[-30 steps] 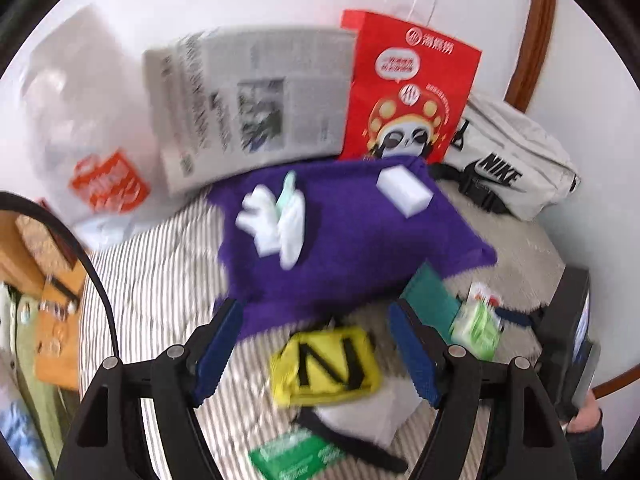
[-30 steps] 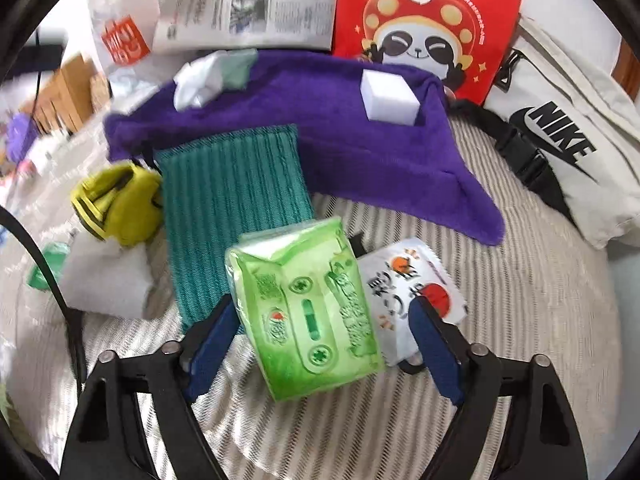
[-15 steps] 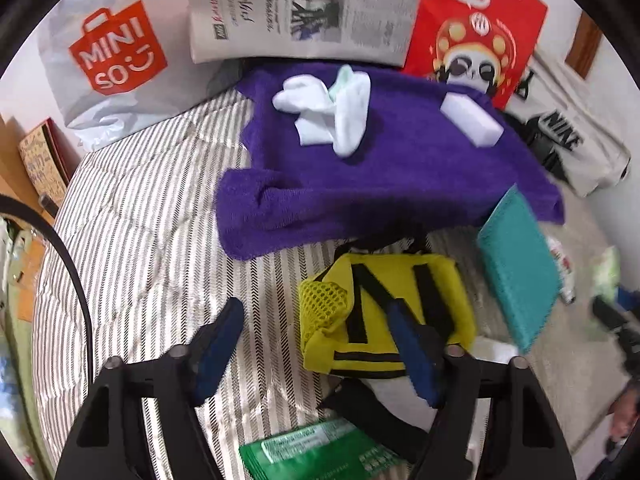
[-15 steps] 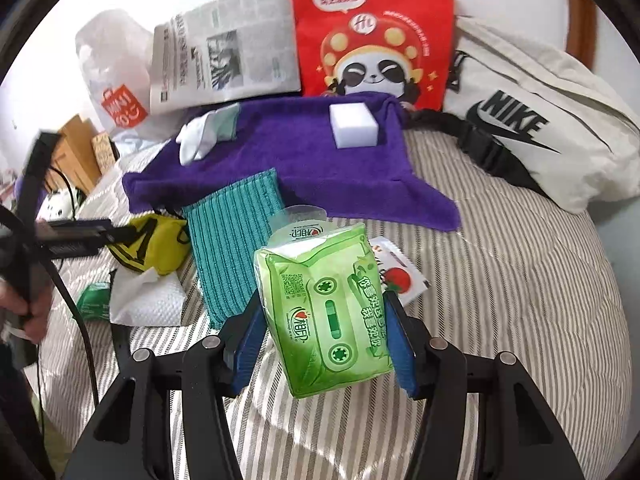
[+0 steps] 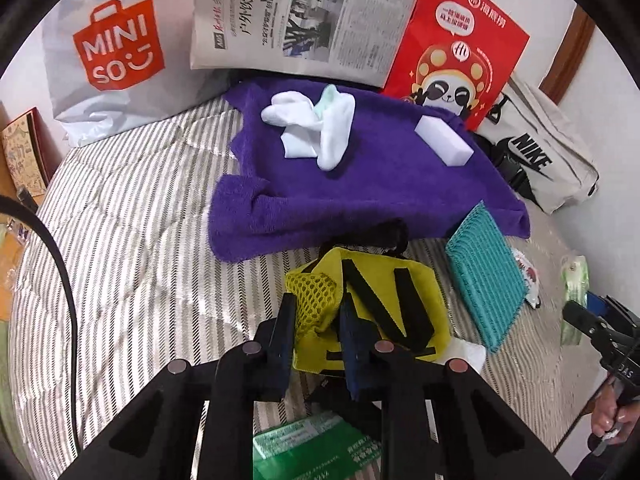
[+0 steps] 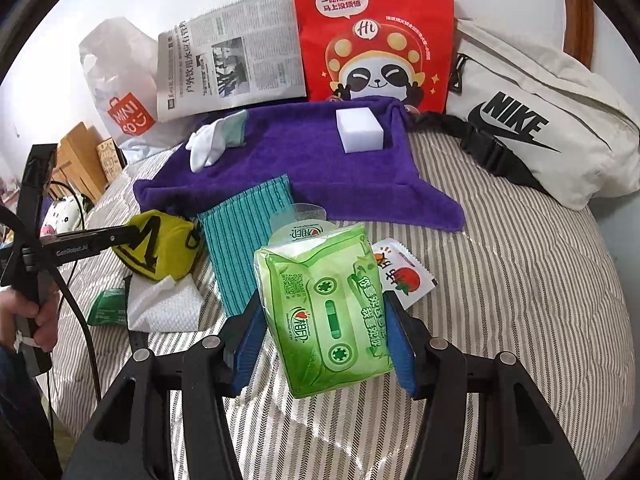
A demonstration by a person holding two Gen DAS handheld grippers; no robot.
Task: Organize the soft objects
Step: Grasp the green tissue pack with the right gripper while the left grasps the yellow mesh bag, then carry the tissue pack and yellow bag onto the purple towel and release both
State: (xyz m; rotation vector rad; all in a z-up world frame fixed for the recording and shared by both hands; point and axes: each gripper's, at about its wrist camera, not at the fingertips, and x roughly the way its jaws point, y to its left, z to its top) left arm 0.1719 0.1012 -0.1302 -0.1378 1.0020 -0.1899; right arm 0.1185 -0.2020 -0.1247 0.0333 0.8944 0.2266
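Observation:
My left gripper [image 5: 318,320] points down at a yellow pouch [image 5: 392,288] with black straps on the striped bed. Its jaws are closing, and the pads pinch the pouch's mesh corner. In the right wrist view the same pouch [image 6: 160,248] lies left of a teal cloth [image 6: 248,232]. My right gripper [image 6: 323,312] is shut on a green tissue pack [image 6: 316,280], held just above the bed. Behind lies a purple towel [image 5: 380,192] bearing white socks [image 5: 316,128] and a white sponge block [image 5: 444,140].
Against the wall stand a Miniso bag [image 5: 112,52], a newspaper [image 5: 300,20], a red paper bag [image 5: 452,48] and a Nike bag [image 5: 540,156]. A green packet [image 5: 316,448], a white paper towel [image 6: 164,304] and a small sachet [image 6: 404,276] lie nearby.
The left gripper sank onto the yellow pouch and its jaws narrowed onto the mesh corner. The right gripper's jaws closed on the tissue pack and raised it a little.

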